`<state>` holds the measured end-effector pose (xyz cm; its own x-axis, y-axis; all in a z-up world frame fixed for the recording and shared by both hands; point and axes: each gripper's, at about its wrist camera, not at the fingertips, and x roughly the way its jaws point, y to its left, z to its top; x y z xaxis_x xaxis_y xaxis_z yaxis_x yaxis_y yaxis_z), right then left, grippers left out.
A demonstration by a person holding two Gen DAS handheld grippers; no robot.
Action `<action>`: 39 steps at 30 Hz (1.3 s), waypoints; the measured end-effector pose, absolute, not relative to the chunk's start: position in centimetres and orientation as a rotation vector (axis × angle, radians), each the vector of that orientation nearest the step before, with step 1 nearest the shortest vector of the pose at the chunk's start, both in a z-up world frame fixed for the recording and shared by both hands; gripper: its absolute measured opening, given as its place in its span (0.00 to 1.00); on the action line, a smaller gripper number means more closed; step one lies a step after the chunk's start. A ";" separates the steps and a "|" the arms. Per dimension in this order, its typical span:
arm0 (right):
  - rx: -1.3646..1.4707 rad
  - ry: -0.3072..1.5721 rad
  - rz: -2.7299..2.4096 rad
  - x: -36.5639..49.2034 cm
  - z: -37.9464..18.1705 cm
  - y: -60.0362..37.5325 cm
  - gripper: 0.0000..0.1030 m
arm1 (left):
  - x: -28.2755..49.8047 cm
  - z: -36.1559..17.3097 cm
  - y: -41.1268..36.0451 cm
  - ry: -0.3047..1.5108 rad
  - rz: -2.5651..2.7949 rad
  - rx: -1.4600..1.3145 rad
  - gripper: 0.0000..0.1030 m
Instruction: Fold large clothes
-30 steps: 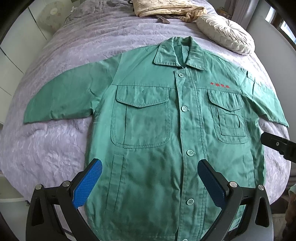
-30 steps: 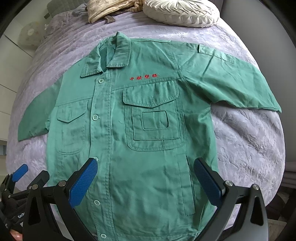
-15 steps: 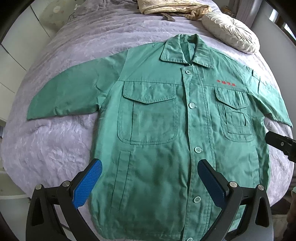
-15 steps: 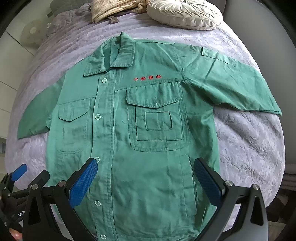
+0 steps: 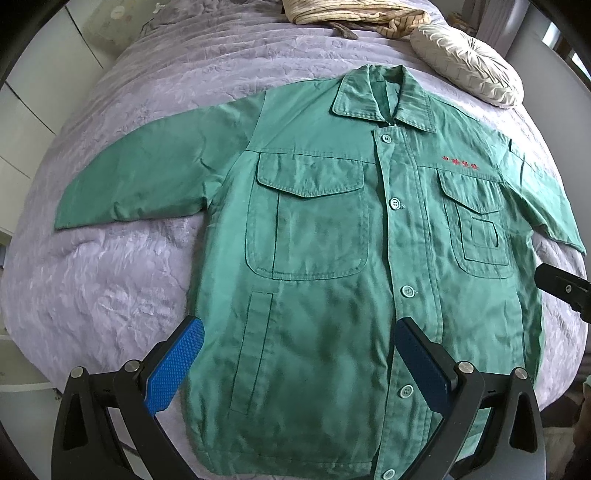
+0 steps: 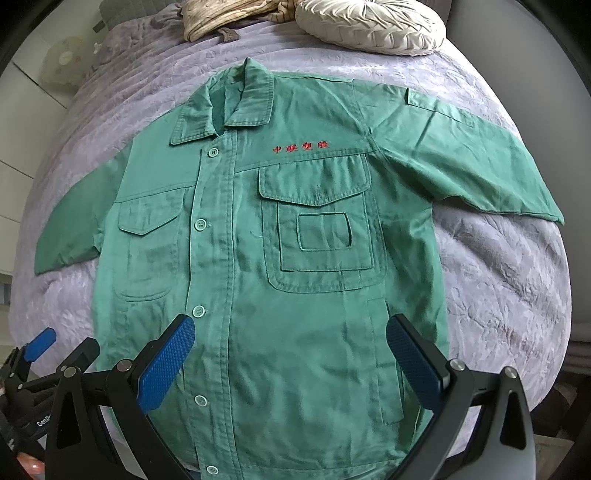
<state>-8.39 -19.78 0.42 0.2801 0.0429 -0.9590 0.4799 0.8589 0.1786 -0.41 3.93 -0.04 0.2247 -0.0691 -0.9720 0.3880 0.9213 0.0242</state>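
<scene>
The green jacket (image 5: pixel 332 280) lies flat, buttoned, front-up on the bed (image 5: pixel 110 295), sleeves spread out. Left gripper (image 5: pixel 299 362) and right gripper (image 6: pixel 291 354) both hover over the hem, jaws wide apart, gripping nothing. Risk I'd guess: pinching just the top layer, so the fold drags crooked.

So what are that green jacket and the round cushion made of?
The green jacket looks like matte woven cotton or a blend: crisp creases, stitched seams. The round cushion looks like satiny cream fabric, sheen on gathered pleats. Both are guesses from looks alone.
</scene>
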 end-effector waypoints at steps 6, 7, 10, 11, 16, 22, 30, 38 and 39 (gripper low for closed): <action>0.497 1.265 -0.317 -8.4 0.4 -19.4 1.00 | -0.1 -0.3 4.7 1.316 -0.322 0.283 1.00; 0.498 1.265 -0.320 -8.4 0.4 -19.3 1.00 | 0.0 -0.4 4.8 1.316 -0.321 0.283 1.00; 0.496 1.268 -0.321 -8.2 0.3 -19.1 1.00 | 0.3 -0.5 5.2 1.319 -0.322 0.278 1.00; 0.495 1.269 -0.321 -8.2 0.3 -18.9 1.00 | 0.4 -0.5 5.3 1.319 -0.323 0.276 1.00; 0.495 1.281 -0.315 -7.5 0.0 -18.3 1.00 | 0.8 -0.6 5.7 1.320 -0.327 0.268 1.00; 0.497 1.275 -0.286 -6.8 -0.1 -17.2 1.00 | 2.2 -1.4 7.1 1.336 -0.358 0.215 1.00; 0.605 1.281 -0.084 -4.4 -3.2 -13.6 1.00 | 9.5 -4.4 15.4 1.312 -0.232 0.041 1.00; 0.586 1.334 0.091 -0.7 -7.8 -6.5 1.00 | 17.6 -9.3 26.0 1.224 -0.115 -0.229 1.00; 0.574 1.338 0.105 0.0 -8.2 -5.5 1.00 | 18.2 -9.9 26.7 1.229 -0.119 -0.270 1.00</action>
